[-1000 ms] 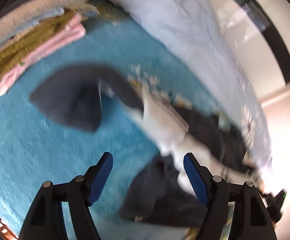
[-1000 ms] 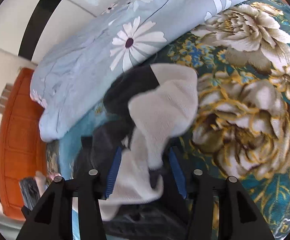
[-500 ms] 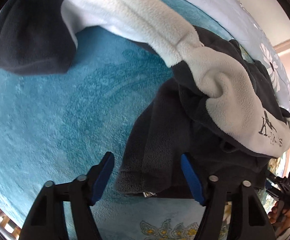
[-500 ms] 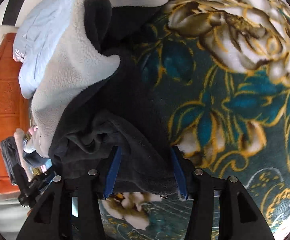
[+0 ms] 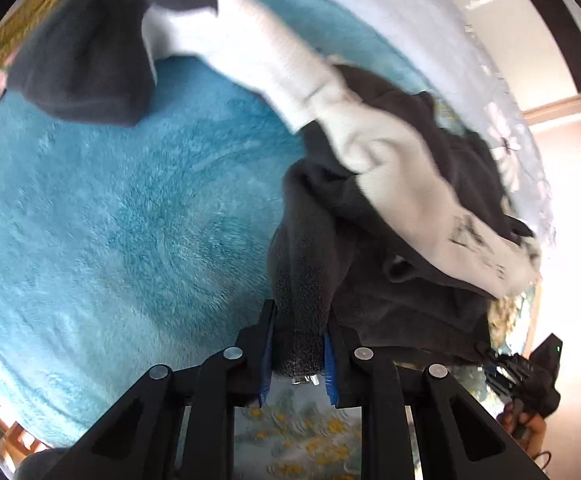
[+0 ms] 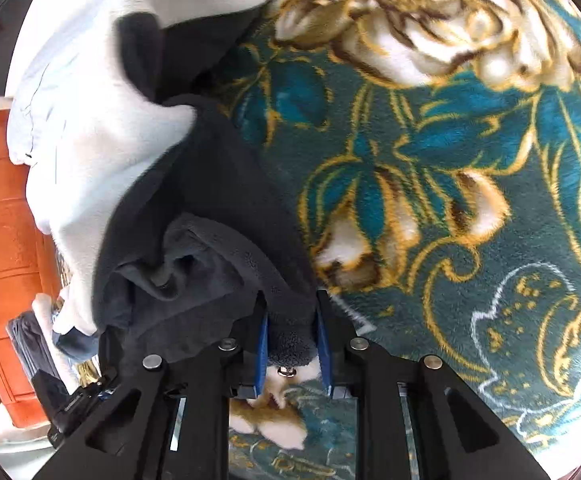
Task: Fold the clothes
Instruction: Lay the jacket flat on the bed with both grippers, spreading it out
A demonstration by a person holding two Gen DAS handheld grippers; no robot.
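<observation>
Teal plush blanket (image 5: 110, 220) fills most of my left wrist view, and on the right side it turns into that big gold-and-cream flower print (image 6: 430, 184). Pale blue floral duvet (image 5: 390, 12) is bunched along the far edge, with an orange wooden door (image 6: 2, 240) showing past it in the right view

So the black and white fleece top (image 5: 390, 208) is lying crumpled on the blanket, one sleeve stretched off to the upper left with its dark cuff end flopped over. White panel with some dark lettering sits on top of the heap, too blurry for me to read

My left gripper (image 5: 296, 344) has its blue-padded fingers pinched in tight on a thick roll of the dark hem. My right gripper (image 6: 290, 336) is doing the same, clamped narrow on another bit of dark fleece edge (image 6: 194, 200). Both bites look solid, fabric bulging between the pads

Some folded clothes (image 5: 6, 32) are stacked at the far left edge
</observation>
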